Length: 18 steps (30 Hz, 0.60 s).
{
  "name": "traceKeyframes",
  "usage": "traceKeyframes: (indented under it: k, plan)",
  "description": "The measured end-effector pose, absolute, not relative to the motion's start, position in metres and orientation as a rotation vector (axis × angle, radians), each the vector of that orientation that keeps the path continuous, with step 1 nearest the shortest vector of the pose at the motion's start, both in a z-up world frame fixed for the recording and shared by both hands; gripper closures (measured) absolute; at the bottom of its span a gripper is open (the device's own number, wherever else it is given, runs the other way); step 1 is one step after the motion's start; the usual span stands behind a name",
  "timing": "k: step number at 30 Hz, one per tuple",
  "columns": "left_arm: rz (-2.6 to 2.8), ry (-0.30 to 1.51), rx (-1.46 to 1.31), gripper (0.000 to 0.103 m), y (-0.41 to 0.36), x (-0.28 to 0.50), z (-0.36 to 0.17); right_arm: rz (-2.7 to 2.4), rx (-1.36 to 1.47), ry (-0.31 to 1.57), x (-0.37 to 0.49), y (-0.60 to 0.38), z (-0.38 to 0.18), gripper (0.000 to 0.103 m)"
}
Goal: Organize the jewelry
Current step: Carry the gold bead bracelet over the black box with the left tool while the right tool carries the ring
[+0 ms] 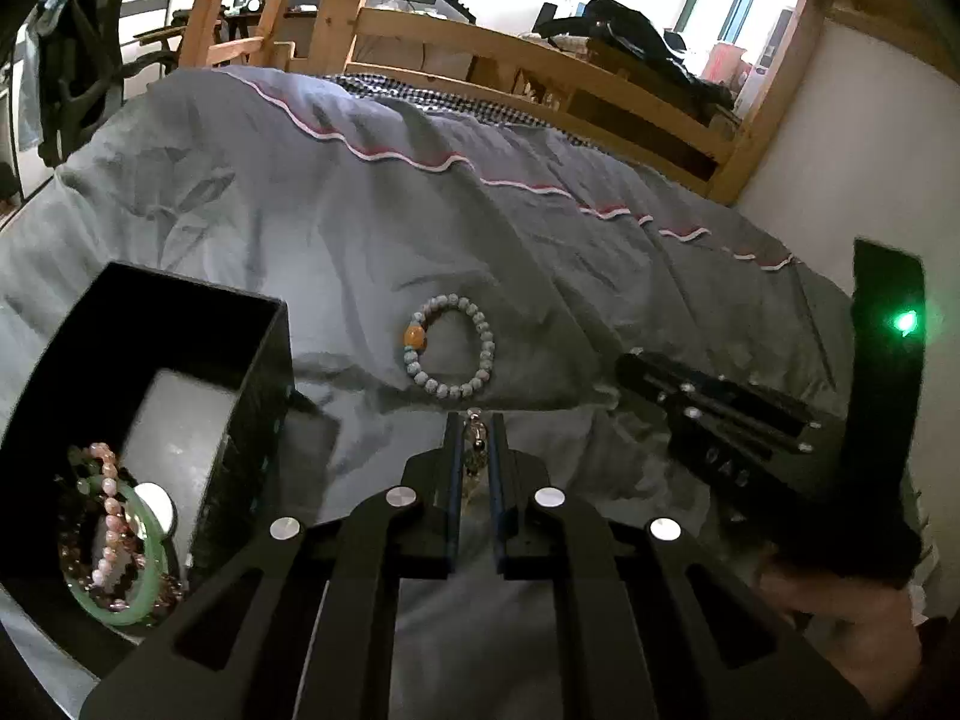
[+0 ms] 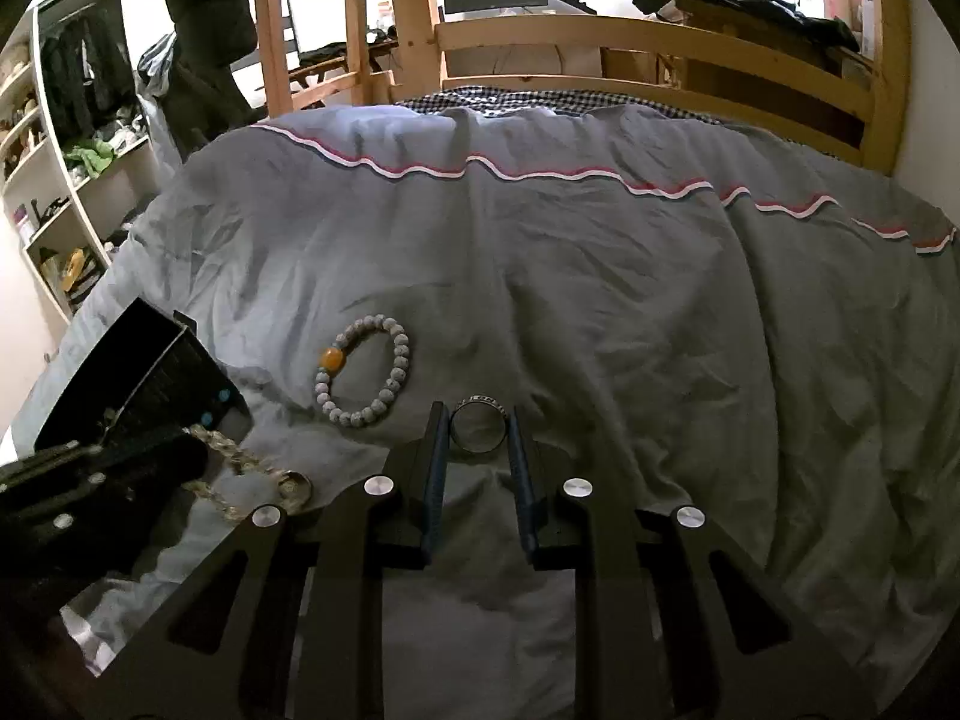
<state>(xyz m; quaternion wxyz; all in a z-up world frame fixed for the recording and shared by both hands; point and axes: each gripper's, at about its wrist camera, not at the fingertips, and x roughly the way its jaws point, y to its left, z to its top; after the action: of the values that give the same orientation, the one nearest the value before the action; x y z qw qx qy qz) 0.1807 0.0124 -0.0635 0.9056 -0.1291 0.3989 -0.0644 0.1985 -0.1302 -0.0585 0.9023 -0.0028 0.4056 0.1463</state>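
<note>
The left tongs [image 1: 475,426] were pressed nearly together, pinching a small dangling chain of dark and clear beads [image 1: 474,438] just above the rumpled grey duvet [image 1: 300,228] on the wooden-framed bed [image 2: 600,42]. Just beyond their tips lay a bracelet of pale speckled round beads with one orange bead [image 1: 451,345]. To the left stood an open black rectangular box [image 1: 252,372], already containing a jade-green bangle [image 1: 147,591] and a pink pearl-like bead bracelet [image 1: 114,516]. The right tongs [image 2: 477,429] were partly spread, their blue-padded fingers [image 2: 433,468] on either side of a silver metal band ring with lettering [image 2: 477,427] that stood on edge on the duvet; whether the pads touched the ring could not be told.
</note>
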Motion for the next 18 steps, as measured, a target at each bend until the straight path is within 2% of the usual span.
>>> traceKeyframes:
  k: [18]
  plan:
    - [-0.118, 0.73, -0.318, 0.096, 0.035, 0.158, -0.005, 0.346, -0.011, 0.757, 0.163, -0.116, -0.022, 0.083]
